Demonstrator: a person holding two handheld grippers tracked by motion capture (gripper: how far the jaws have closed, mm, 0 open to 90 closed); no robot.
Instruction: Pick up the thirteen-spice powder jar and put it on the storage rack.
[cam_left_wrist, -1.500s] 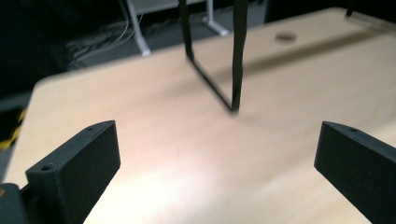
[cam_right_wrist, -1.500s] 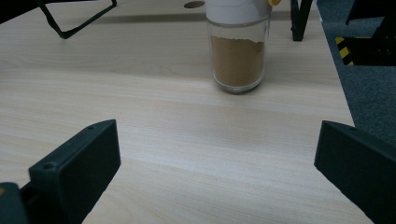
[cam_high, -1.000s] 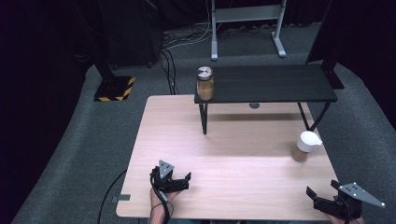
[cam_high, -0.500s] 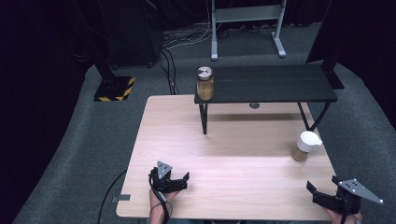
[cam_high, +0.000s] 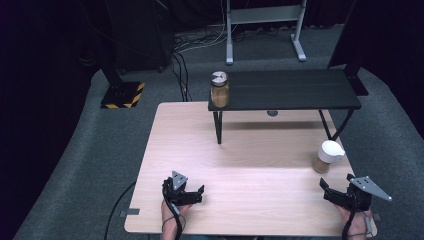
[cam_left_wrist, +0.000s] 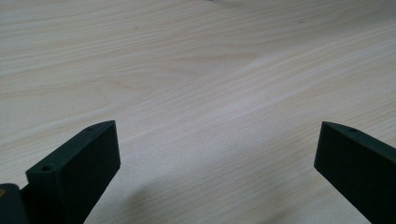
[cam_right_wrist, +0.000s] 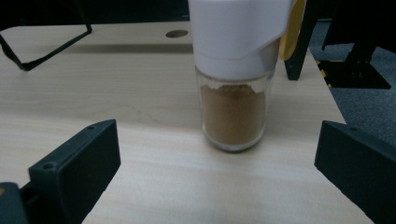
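A glass spice jar (cam_high: 327, 156) with a white cap and brown powder stands near the table's right edge. My right gripper (cam_high: 327, 192) hovers just in front of it, open and holding nothing. In the right gripper view the jar (cam_right_wrist: 233, 112) stands upright between and beyond the spread jaws of the gripper (cam_right_wrist: 217, 177), apart from them. A second jar (cam_high: 219, 89), with a grey lid, stands at the left end of a black shelf (cam_high: 300, 90). My left gripper (cam_high: 198, 194) rests low near the front edge, open, and the left gripper view has bare wood (cam_left_wrist: 210, 84) ahead of its jaws (cam_left_wrist: 217, 172).
The black shelf stands on thin legs (cam_high: 218, 127) across the far half of the wooden table (cam_high: 250, 170). A cable hole (cam_high: 272, 113) lies under it. Grey carpet surrounds the table, with a yellow-and-black striped base (cam_high: 122, 95) and cables at the back left.
My right gripper has moved a little forward and left, closer to the white-capped jar. The left gripper has hardly moved.
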